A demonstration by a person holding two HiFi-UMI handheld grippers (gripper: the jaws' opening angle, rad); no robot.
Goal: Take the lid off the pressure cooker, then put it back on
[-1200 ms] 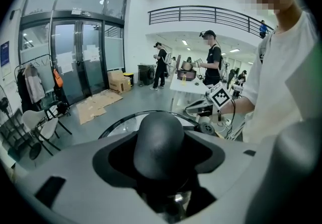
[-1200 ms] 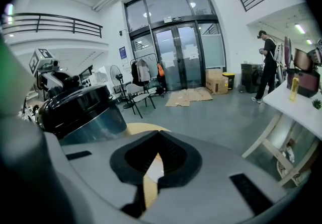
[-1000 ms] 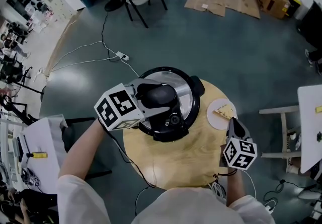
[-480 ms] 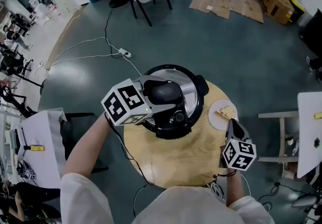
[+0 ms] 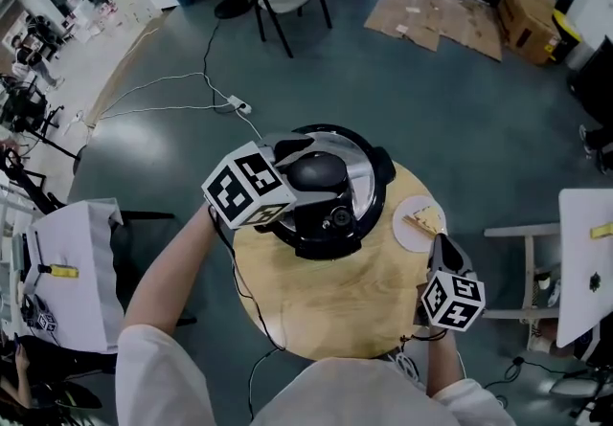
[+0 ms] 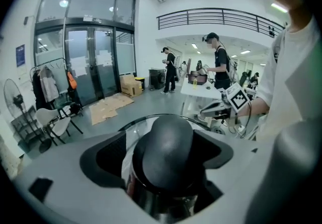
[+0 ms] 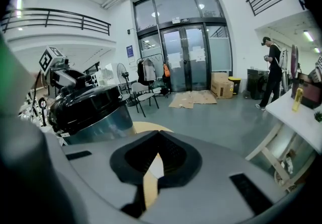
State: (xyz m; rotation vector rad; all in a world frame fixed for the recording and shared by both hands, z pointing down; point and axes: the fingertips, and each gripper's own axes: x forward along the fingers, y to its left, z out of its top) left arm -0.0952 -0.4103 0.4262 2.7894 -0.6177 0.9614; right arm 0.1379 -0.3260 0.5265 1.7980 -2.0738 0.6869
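Left gripper view alone shows the left claw (image 5: 309, 169) wide around the knob (image 6: 168, 142) — just opened, looser than a second ago. The lid (image 5: 355, 175) sits on the pressure cooker (image 7: 93, 117); right claw (image 7: 150, 168) narrow, empty.

A round wooden table (image 5: 335, 304) is seen. The pressure cooker (image 5: 362, 173) is set at its far edge, a white plate (image 5: 406, 233) at its right edge.
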